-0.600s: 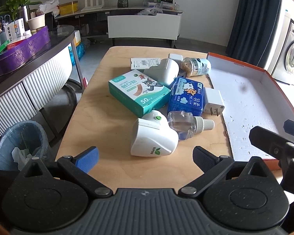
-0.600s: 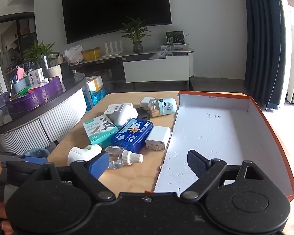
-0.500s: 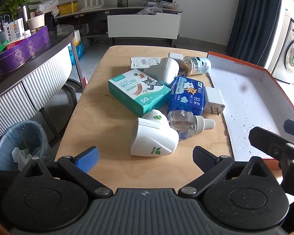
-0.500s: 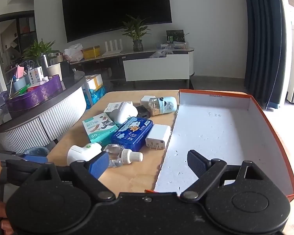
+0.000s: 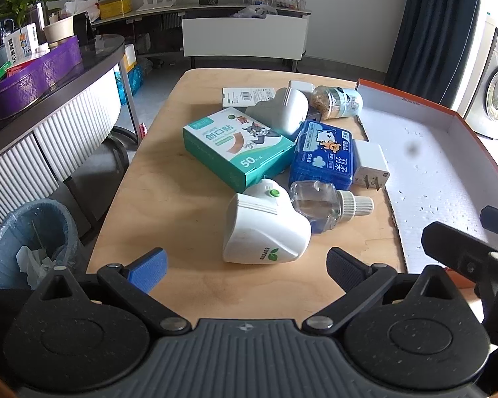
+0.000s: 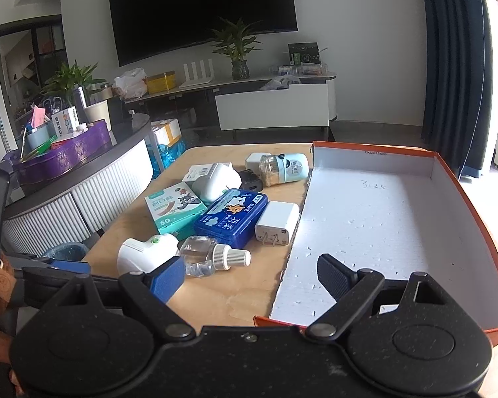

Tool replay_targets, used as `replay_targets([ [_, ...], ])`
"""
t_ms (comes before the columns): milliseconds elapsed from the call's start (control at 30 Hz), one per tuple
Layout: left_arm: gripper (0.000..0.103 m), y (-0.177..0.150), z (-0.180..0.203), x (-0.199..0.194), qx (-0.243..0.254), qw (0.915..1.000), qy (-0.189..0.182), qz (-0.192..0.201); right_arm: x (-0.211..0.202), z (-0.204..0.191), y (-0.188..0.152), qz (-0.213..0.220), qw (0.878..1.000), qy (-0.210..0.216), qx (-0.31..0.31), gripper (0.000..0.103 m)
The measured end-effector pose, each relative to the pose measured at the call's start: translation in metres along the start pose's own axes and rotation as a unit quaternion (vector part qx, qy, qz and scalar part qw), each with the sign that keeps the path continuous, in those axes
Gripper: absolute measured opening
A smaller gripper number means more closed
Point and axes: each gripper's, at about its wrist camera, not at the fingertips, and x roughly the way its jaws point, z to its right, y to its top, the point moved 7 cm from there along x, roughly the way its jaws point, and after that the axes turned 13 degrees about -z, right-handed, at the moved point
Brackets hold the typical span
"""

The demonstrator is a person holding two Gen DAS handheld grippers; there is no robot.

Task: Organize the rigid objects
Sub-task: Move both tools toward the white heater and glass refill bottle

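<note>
In your left wrist view, the white heart-shaped plug-in diffuser (image 5: 265,232) sits at frame centre on the light wooden table (image 5: 169,205), touching the clear liquid refill bottle (image 5: 322,207) to its right. Above them lie the teal bandage box (image 5: 235,147) and blue tin (image 5: 323,156). The orange-rimmed white tray (image 5: 441,172) fills the right.

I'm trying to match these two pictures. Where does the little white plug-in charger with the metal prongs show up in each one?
Left wrist view: the white charger lies right of centre, between the blue case and the orange box's edge.
Right wrist view: the white charger sits near the middle, again just right of the blue case.
Shared landmark: the blue case with the cartoon bear.
</note>
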Motion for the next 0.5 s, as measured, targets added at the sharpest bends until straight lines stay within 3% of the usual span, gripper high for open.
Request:
replay_targets([
  [500,0.103,0.0005,-0.0023,0.0075,-0.002,1.0,0.001,-0.006,0.0106,0.001,-0.0045,-0.009,1.0,-0.006,-0.003,0.102],
])
